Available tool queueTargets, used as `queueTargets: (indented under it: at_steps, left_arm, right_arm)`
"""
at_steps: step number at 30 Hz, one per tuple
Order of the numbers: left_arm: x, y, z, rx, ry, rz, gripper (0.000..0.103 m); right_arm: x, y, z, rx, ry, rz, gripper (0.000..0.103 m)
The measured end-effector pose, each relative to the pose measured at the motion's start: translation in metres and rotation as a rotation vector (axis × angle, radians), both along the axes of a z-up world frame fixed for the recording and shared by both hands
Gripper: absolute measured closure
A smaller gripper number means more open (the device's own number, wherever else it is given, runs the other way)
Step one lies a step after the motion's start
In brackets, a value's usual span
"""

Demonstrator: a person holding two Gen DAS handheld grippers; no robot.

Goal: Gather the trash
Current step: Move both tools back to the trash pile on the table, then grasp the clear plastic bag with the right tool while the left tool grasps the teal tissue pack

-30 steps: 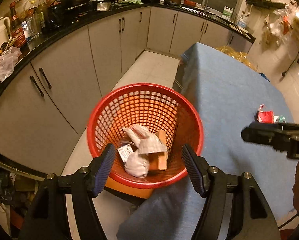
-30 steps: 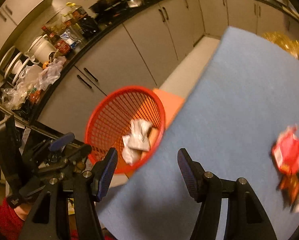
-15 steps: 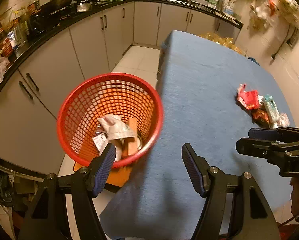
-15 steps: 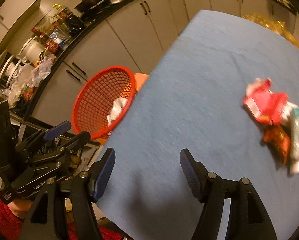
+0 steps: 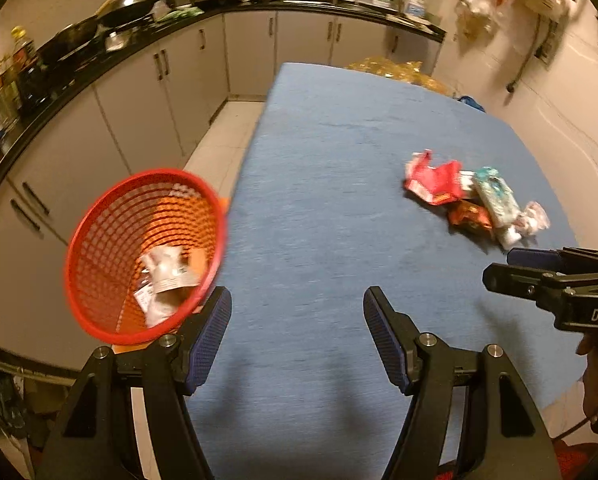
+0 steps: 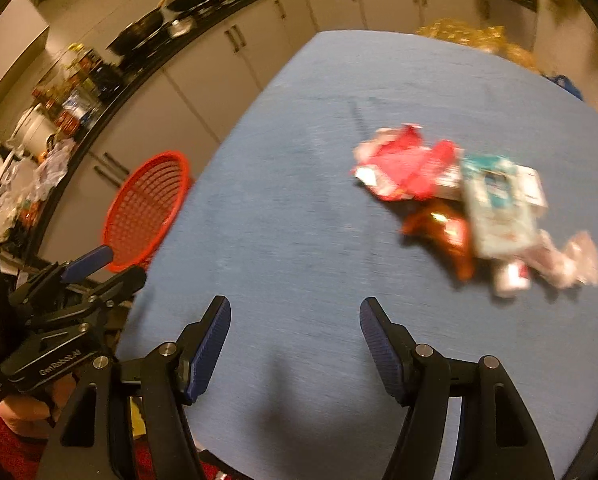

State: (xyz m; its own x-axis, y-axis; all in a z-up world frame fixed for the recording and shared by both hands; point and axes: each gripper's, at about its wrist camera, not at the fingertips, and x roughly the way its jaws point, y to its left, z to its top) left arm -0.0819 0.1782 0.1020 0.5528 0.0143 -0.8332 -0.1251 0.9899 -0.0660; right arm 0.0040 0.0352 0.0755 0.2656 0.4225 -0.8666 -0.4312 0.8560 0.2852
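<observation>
- Writing: "GenRobot.AI" on left gripper (image 6: 95, 280) body; "DAS…" cut off on right gripper (image 5: 511, 268).
- Red mesh basket (image 5: 99, 240) beside table edge holds crumpled white wrappers (image 5: 163, 276).
- Trash pile (image 6: 463, 200) on blue tablecloth (image 5: 323, 208): red, teal-white, orange, clear wrappers, touching.
- Both grippers' jaws apart, empty; right's just widened.

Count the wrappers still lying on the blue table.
4 visible, clustered: red wrapper farthest, teal packet beside it, orange-brown wrapper in front, pale crumpled wrapper nearest the edge. More may hide beneath.
</observation>
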Motion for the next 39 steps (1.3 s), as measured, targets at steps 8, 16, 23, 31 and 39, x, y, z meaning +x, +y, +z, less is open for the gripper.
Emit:
queueTargets:
  at_steps: [8,16,23,31,39]
  left_arm:
    - [0.01,-0.056,0.003,0.015,-0.002,-0.1,0.036]
    - [0.011,-0.095,0.007,0.036,-0.017,-0.154,0.036]
    - [0.005,-0.1,0.006,0.054,-0.007,-0.133,0.036]
    - [-0.004,-0.084,0.009,0.063,-0.01,-0.049,0.036]
    - [-0.007,-0.072,0.008,0.063,0.0,0.005,0.036]
  right_arm:
    - [-0.001,-0.086,-0.004,0.009,-0.015,-0.173,0.033]
    - [0.015,-0.18,-0.011,0.085,0.002,-0.393,0.037]
    - [0.054,-0.228,-0.027,0.195,0.085,-0.517,0.037]
    - [0.1,-0.211,-0.054,0.136,0.131,-0.515,0.039]
    - [0.117,-0.192,-0.064,0.075,0.108,-0.468,0.074]
